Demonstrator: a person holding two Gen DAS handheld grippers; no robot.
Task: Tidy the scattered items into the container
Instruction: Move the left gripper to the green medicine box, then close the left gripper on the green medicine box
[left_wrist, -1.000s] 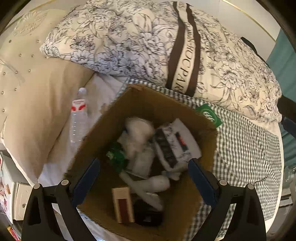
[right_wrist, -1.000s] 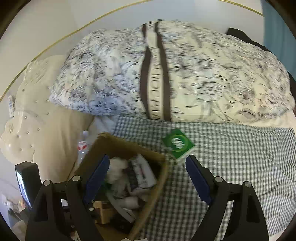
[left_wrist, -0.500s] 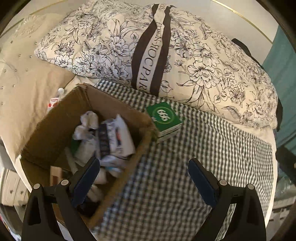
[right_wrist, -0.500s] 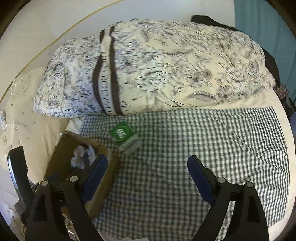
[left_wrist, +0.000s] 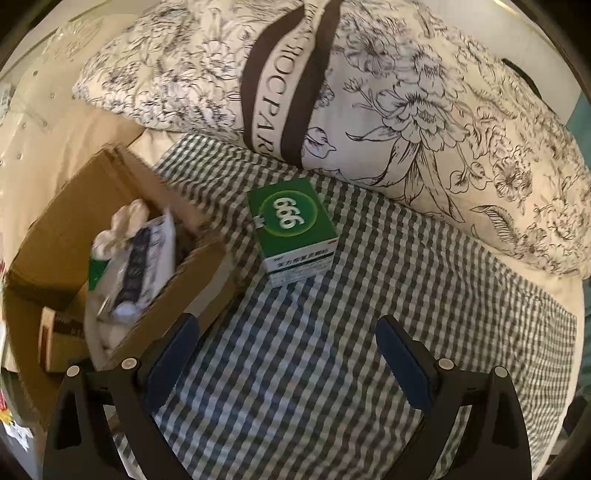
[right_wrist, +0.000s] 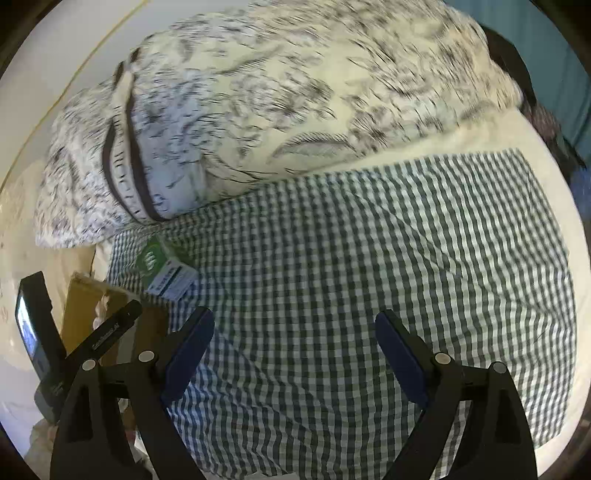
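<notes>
Jaws wide apart on both the left gripper (left_wrist: 286, 334) and right gripper (right_wrist: 293, 332), blue-padded, black-armed, gripping nothing, above soft green-and-white checked cloth on the bed (left_wrist: 332, 369). Beyond, puffy cream floral-print quilt with brown lettered band (left_wrist: 369, 92). At left, open brown corrugated cardboard box (left_wrist: 122, 184), stuffed with crumpled white packets. Just beside its right wall, apart from it, small rectangular green-and-white carton marked 666 (left_wrist: 291, 225), lying flat, long axis running from the quilt toward the grippers.
</notes>
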